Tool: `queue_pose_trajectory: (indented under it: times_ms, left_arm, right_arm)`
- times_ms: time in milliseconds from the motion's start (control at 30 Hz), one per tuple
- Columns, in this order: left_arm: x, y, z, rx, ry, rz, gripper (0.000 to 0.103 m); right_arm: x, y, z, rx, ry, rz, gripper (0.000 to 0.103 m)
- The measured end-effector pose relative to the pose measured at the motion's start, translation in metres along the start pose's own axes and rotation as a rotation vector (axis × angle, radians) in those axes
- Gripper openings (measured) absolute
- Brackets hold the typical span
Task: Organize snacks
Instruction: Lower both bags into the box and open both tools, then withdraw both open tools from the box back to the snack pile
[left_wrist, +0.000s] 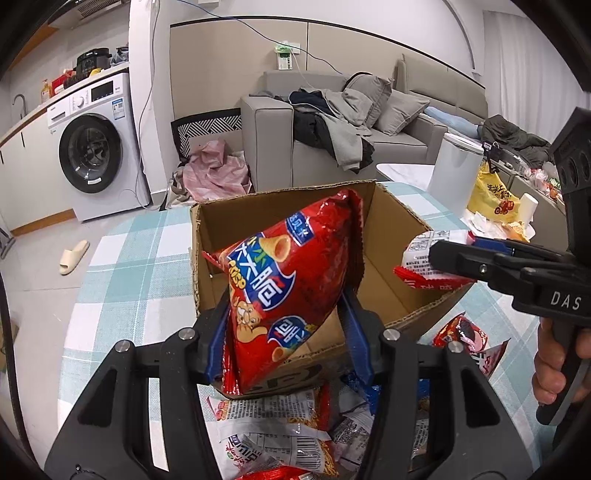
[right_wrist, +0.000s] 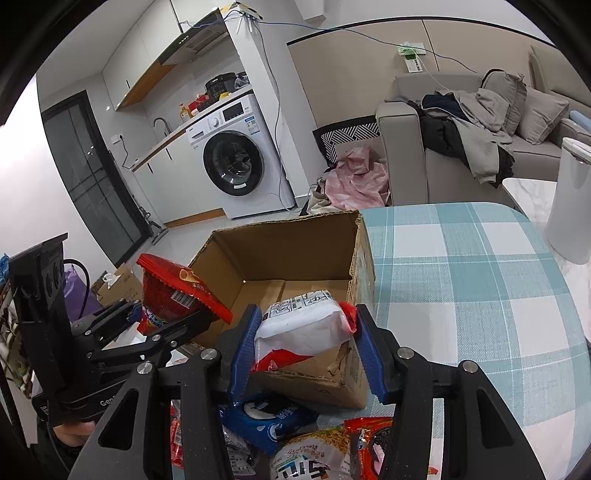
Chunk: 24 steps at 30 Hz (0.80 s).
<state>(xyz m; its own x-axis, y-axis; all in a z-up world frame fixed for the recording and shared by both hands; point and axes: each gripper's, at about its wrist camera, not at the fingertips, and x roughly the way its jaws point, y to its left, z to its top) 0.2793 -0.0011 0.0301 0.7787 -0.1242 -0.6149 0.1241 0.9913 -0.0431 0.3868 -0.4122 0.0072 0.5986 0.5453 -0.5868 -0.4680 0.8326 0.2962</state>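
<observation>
My left gripper (left_wrist: 284, 306) is shut on a red chip bag (left_wrist: 284, 280) with blue labels and holds it over the near edge of an open cardboard box (left_wrist: 229, 218). My right gripper (right_wrist: 306, 332) is shut on a white and red snack packet (right_wrist: 303, 325) at the box's near rim (right_wrist: 295, 229). The right gripper also shows in the left wrist view (left_wrist: 443, 258) with its packet (left_wrist: 424, 254) above the box's right wall. The left gripper shows in the right wrist view (right_wrist: 159, 317) with the red bag (right_wrist: 166, 291). The box floor that shows is bare.
Several loose snack packets (left_wrist: 280, 424) lie on the checked tablecloth (right_wrist: 480, 277) in front of the box, among them a blue packet (right_wrist: 269, 417). A white bin (right_wrist: 572, 199) stands at the table's right. A yellow bag (left_wrist: 491, 195) sits beyond. A sofa and a washing machine are behind.
</observation>
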Motion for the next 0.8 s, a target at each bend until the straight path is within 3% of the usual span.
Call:
queue_pose_trajectory:
  times_ms: [233,300,367,433,533,667,800]
  left_arm:
    - [-0.006,0.004,0.001,-0.024,0.008,0.000,0.053]
    - [-0.010,0.005,0.001,-0.032,0.002,-0.004,0.057]
    - [-0.017,0.006,-0.001,-0.034,-0.005,-0.002,0.070]
    - [-0.026,0.005,-0.003,-0.027,-0.023,0.012,0.082]
    - [-0.040,0.004,-0.006,-0.027,-0.035,0.017,0.085]
    - [-0.058,0.004,-0.013,-0.050,-0.034,-0.003,0.102]
    - [-0.079,0.004,-0.025,-0.057,-0.046,-0.001,0.102]
  right_arm:
    - [-0.014,0.006,0.001,-0.020,-0.035,0.002,0.059]
    - [-0.020,0.008,0.002,-0.031,-0.053,-0.006,0.070]
    - [-0.026,0.009,0.001,-0.038,-0.059,0.000,0.074]
    - [-0.032,0.012,-0.003,-0.049,-0.061,-0.005,0.088]
    - [-0.039,0.017,-0.010,-0.072,-0.064,-0.013,0.101]
    - [-0.050,0.023,-0.023,-0.089,-0.052,-0.022,0.102]
    - [-0.060,0.026,-0.033,-0.085,-0.038,-0.020,0.103]
